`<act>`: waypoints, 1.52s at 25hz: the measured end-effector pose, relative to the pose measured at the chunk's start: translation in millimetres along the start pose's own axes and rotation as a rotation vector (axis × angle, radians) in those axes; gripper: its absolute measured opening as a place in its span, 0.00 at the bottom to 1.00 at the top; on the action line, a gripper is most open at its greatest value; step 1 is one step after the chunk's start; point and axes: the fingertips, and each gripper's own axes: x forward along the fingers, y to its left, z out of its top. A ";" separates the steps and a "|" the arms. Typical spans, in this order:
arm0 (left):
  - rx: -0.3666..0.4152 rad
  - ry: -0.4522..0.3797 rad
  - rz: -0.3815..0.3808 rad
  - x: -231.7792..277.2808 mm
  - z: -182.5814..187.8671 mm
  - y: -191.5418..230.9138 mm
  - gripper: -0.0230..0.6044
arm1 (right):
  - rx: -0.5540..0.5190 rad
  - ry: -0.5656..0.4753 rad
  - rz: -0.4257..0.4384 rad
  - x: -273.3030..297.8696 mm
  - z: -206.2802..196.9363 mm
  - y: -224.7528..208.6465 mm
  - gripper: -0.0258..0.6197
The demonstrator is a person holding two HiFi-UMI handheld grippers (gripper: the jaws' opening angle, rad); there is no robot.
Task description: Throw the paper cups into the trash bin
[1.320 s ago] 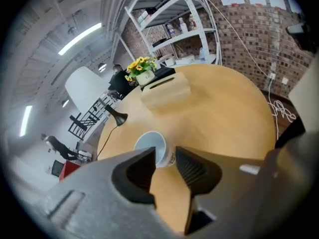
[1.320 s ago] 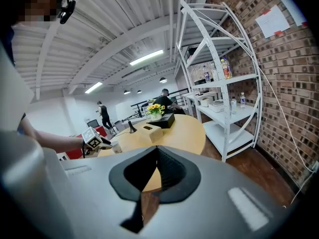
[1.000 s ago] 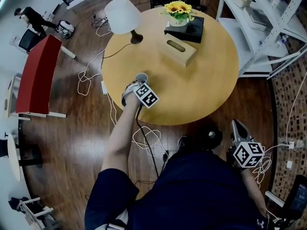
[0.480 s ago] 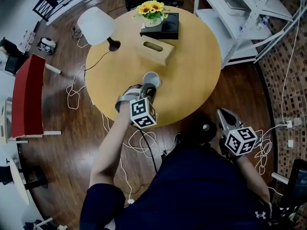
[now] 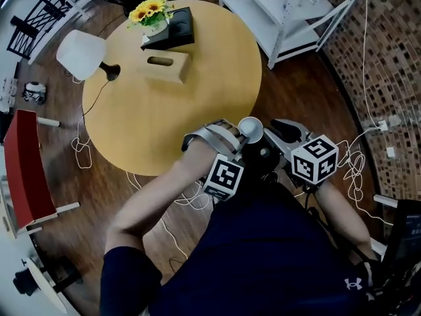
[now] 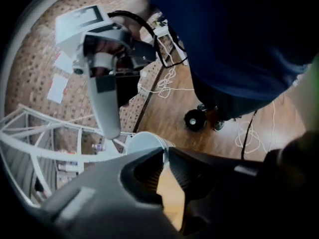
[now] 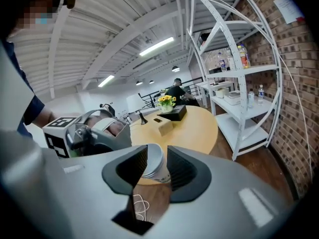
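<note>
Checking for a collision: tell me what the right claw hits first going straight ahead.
Likely the paper cup that the left claw holds. The right claw has just been opening its jaws; the cup shows in their gap, untouched, though depth is unclear.

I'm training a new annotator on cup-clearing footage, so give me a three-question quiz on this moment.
1. Which gripper pinches the paper cup? A. left gripper B. right gripper C. neither
2. True or false: the cup stands upright on the round table.
3. What yellow thing stands on the black box?

Key:
1. A. Its jaws have just been closing and clamp the cup's rim. The right gripper has just been opening its jaws; the cup shows between them, apparently not clamped.
2. False. It is held tilted in the air at the edge of the table.
3. Sunflowers.
</note>
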 end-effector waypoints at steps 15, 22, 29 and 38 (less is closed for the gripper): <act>0.378 -0.110 -0.012 55.3 129.1 23.7 0.11 | 0.070 0.276 -0.223 -71.5 -110.8 -88.9 0.10; -0.013 -0.148 0.111 55.2 139.7 50.9 0.22 | 0.126 0.263 -0.218 -75.9 -124.7 -108.9 0.09; -0.514 -0.067 0.089 43.7 92.7 29.6 0.27 | 0.101 0.312 -0.238 -70.7 -151.2 -132.1 0.09; -1.183 -0.081 0.149 78.4 64.0 -42.5 0.19 | 0.023 0.394 -0.262 -42.1 -253.7 -175.3 0.09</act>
